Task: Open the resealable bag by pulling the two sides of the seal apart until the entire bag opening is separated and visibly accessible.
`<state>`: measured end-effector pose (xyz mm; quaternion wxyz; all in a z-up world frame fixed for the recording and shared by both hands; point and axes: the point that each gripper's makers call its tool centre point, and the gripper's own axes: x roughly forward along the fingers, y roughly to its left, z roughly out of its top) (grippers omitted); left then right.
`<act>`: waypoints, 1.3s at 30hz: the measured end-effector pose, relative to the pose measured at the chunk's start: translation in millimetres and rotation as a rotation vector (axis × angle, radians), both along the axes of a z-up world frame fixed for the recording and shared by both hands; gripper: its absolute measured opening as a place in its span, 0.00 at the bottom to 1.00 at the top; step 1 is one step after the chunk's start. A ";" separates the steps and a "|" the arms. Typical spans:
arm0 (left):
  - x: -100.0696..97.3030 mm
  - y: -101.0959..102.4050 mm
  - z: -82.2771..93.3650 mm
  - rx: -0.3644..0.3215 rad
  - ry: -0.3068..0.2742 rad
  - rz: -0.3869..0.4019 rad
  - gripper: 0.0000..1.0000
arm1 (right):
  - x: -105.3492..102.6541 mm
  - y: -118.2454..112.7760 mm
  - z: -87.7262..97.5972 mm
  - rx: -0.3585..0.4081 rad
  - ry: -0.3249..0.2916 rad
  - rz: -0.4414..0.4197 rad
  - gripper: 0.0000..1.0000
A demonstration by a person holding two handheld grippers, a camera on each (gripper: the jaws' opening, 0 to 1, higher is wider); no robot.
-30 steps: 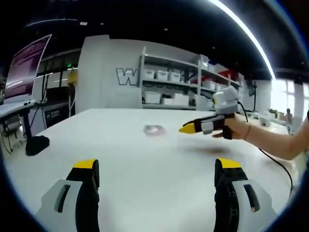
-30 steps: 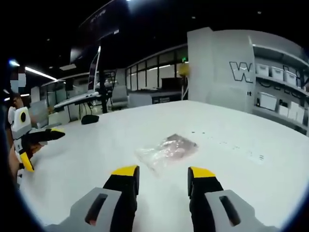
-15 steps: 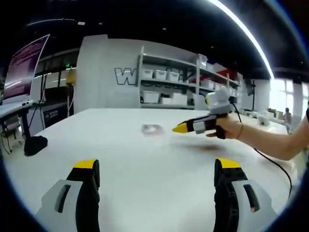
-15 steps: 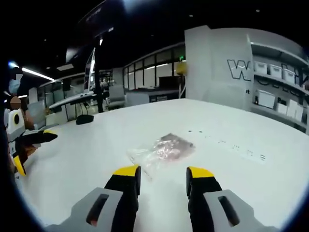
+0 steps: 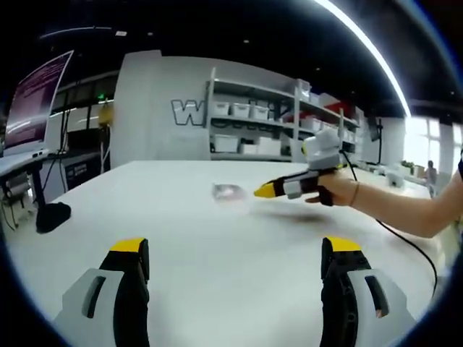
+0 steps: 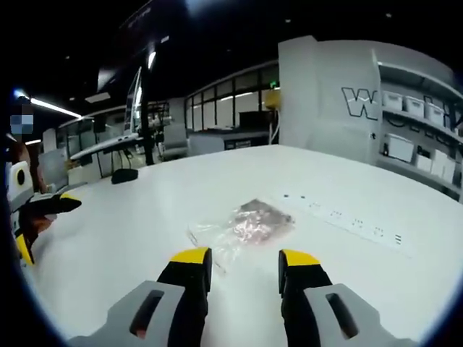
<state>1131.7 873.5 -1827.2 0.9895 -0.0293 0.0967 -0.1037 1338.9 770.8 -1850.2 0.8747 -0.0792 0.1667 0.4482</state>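
white table (image 6: 376, 195) holds clear bag (image 6: 242, 225) before shelves (image 5: 268, 126).

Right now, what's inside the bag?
The bag lies flat on the table, just ahead of the open right gripper. Something pinkish-brown shows through the clear plastic; what it is cannot be told.

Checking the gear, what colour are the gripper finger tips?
Yellow tips on black fingers, clearest in the right gripper view.

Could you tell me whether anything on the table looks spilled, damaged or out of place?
Nothing stands out. The resealable bag lies flat and a little crumpled on the white table, unspilled, just ahead of the open right claw.
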 end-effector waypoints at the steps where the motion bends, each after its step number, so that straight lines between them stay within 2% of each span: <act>1: 0.1 0.1 0.0 0.001 0.000 0.000 0.99 | 1.3 1.0 -0.3 -0.001 0.001 0.000 0.35; 21: -0.8 -2.5 2.3 0.003 -0.001 -0.009 0.99 | 23.8 12.7 -8.5 -0.057 -0.007 -0.028 0.33; 32: -3.2 0.0 3.1 0.009 -0.002 0.001 0.99 | 22.6 15.8 -19.4 -0.092 -0.007 -0.023 0.31; 39: -4.5 -0.1 2.7 0.005 -0.002 0.002 0.99 | 21.4 19.9 -19.9 -0.102 -0.015 -0.011 0.25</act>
